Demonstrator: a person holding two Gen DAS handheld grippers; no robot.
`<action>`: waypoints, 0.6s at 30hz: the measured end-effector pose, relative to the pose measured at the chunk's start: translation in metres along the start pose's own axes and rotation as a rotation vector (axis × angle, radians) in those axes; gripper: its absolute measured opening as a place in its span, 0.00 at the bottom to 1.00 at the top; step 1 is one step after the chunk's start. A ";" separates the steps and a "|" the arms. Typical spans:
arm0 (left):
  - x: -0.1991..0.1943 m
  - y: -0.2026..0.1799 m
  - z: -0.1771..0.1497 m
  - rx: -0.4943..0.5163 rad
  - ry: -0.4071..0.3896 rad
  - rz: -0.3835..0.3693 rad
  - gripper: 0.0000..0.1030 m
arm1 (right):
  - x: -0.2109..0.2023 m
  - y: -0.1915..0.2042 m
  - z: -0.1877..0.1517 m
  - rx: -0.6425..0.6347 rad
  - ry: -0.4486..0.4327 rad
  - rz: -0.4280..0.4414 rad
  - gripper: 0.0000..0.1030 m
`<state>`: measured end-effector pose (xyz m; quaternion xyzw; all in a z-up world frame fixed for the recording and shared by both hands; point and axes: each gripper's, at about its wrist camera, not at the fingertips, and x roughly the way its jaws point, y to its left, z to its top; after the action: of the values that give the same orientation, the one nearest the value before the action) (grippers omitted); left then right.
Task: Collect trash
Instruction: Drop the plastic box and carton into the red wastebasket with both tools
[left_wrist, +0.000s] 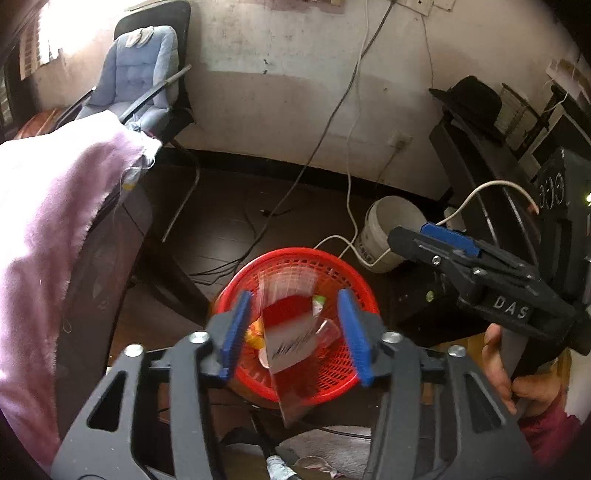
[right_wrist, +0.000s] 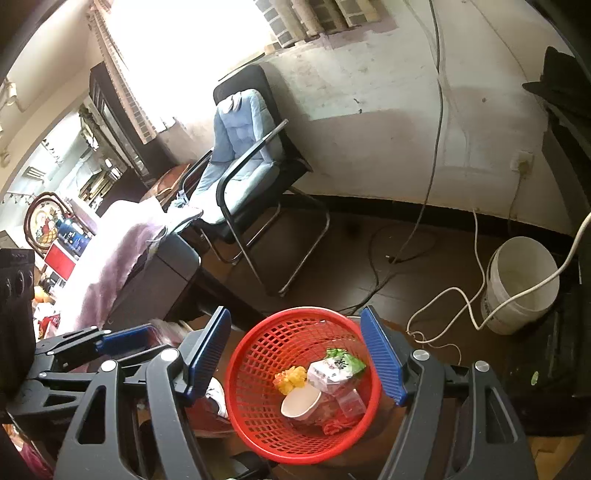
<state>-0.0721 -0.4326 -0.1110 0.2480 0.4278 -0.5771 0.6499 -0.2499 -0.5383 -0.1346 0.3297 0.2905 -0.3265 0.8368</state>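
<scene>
A red mesh basket (left_wrist: 340, 266) (right_wrist: 258, 354) stands on the dark floor and holds a paper cup (right_wrist: 301, 402), a green and white packet (right_wrist: 338, 365), a yellow scrap (right_wrist: 291, 378) and clear plastic. My left gripper (left_wrist: 297, 332) is open above the basket. A clear red and white wrapper (left_wrist: 291, 332), blurred, hangs loose between its blue pads without touching them. My right gripper (right_wrist: 299, 352) is open and empty over the basket; it also shows in the left wrist view (left_wrist: 436, 240).
A white bucket (right_wrist: 521, 284) stands to the right of the basket with a white cable (right_wrist: 476, 295) trailing across it. A black chair with a blue cushion (right_wrist: 240, 155) stands against the wall. A pink cloth (left_wrist: 48, 221) drapes over a table on the left.
</scene>
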 end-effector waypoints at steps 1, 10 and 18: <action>-0.003 0.002 0.000 -0.002 -0.008 0.003 0.59 | -0.001 -0.001 0.000 0.000 -0.001 0.002 0.70; -0.033 0.030 -0.003 -0.069 -0.069 0.057 0.72 | 0.000 0.024 -0.004 -0.056 0.017 0.028 0.70; -0.067 0.048 -0.015 -0.104 -0.145 0.125 0.76 | -0.008 0.057 -0.007 -0.123 0.015 0.063 0.75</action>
<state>-0.0276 -0.3741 -0.0702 0.1980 0.3928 -0.5289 0.7258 -0.2148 -0.4983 -0.1126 0.2889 0.3057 -0.2793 0.8632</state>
